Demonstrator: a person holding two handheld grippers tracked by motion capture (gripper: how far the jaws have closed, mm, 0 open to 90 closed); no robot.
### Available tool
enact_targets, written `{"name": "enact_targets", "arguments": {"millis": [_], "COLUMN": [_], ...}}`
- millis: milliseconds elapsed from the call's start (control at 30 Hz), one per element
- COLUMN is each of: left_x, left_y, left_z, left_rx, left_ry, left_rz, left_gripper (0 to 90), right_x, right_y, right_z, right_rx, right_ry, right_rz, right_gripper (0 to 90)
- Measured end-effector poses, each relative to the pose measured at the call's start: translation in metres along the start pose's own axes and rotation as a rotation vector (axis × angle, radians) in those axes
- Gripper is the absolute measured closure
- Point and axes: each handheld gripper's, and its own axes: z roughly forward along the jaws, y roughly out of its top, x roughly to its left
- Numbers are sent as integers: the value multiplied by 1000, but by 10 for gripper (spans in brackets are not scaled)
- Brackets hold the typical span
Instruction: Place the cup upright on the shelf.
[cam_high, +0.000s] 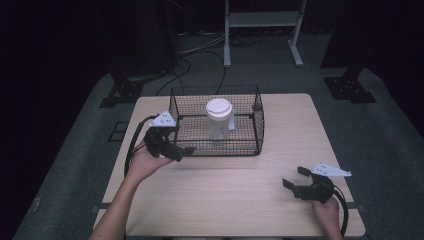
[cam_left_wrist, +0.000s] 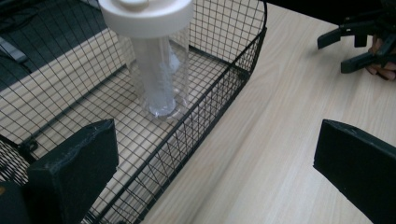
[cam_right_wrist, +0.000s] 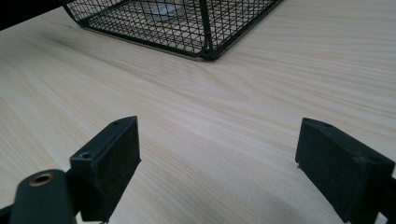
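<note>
- Bottle (cam_high: 219, 119), clear with a white lid, stands upright inside the black wire basket (cam_high: 258, 131) at the table's (cam_high: 240, 190) far middle.
- I hold the left gripper (cam_high: 181, 150) at the basket's near-left corner, jaws spread wide and empty.
- I rest the right gripper (cam_high: 295, 177) well apart at the near right, jaws likewise apart.
- My best approach, I judge: rise over the rim, descend beside the lid, then clamp the bottle's body squarely.

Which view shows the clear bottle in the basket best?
The left gripper view: the bottle stands upright close up, with white lid and clear body seen through to its base. The high view shows it whole but small inside the basket. The right gripper view catches a pale bit of it through the mesh.
</note>
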Motion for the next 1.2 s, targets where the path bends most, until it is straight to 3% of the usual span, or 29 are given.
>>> {"name": "enact_targets", "arguments": {"millis": [167,367,767,1067,1200], "left_x": [-5,-10,-16,-23,-31], "left_y": [-11,-25,-50,-75,-89], "left_z": [0,4,1,-1,-8], "left_rx": [-7,21,-3,-61,-126], "left_ry": [-9,-17,-10,1,11], "left_rz": [-6,-6,-26,-56,-76], "left_gripper": [0,0,0,0,0], "right_x": [0,1,1,1,1], "right_y": [0,0,0,0,0], "right_z": [0,0,0,0,0], "right_rx": [0,-1,1,3,1], "right_ry": [-1,-3,-7,-7,-7], "right_rz": [1,-2,-2,-2,0], "right_gripper": [129,129,129,129,129]}}
